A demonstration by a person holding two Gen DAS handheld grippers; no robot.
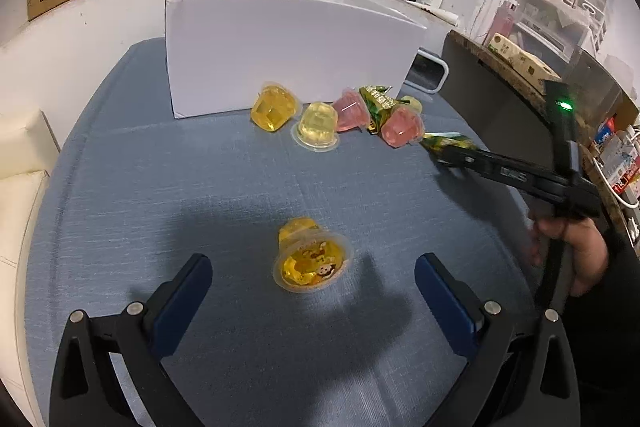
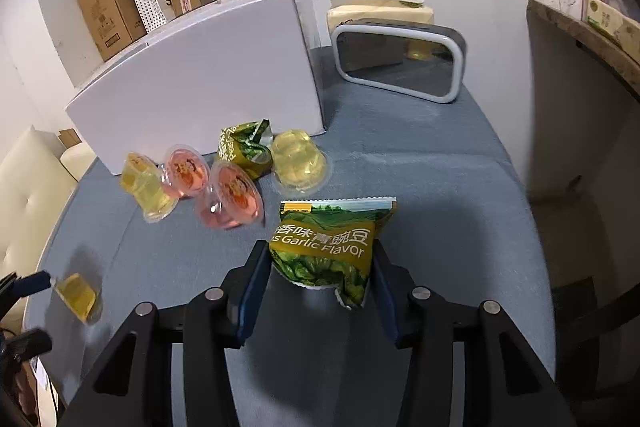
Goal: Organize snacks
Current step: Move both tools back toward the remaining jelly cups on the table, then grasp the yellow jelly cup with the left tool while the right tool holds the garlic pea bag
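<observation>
On the blue-grey table (image 1: 160,187), at twelve o'clock from us, the white box (image 1: 280,47) is standing with the snacks waiting in front of it. We are judging the sorting as barely begun: whether anything is lying inside the box we cannot tell, since its inside is hidden.

We are holding the left gripper (image 1: 314,277) spread wide, grasping nothing, with a yellow jelly (image 1: 312,259) lying on its side between the fingers and touching neither. Our right gripper (image 2: 320,291) is clenching the pea bag (image 2: 332,243), lifted clear of the cloth.

Left to handle, as we are reading it: the cluster beside the box. In the left view a second yellow jelly (image 1: 274,107) is sitting at eleven o'clock of a pale cup (image 1: 316,129), with a pink cup (image 1: 352,109) at its two o'clock, a second pea bag (image 1: 378,105) behind, and another pink cup (image 1: 402,127) at three. One more pale cup (image 2: 298,159) is showing in the right view, just beside the box corner.

The held bag is showing "Garlic Flavor" under Chinese characters. The jelly lids are carrying a cartoon figure, too small to read. A mirror (image 2: 400,63) is leaning at one o'clock.
</observation>
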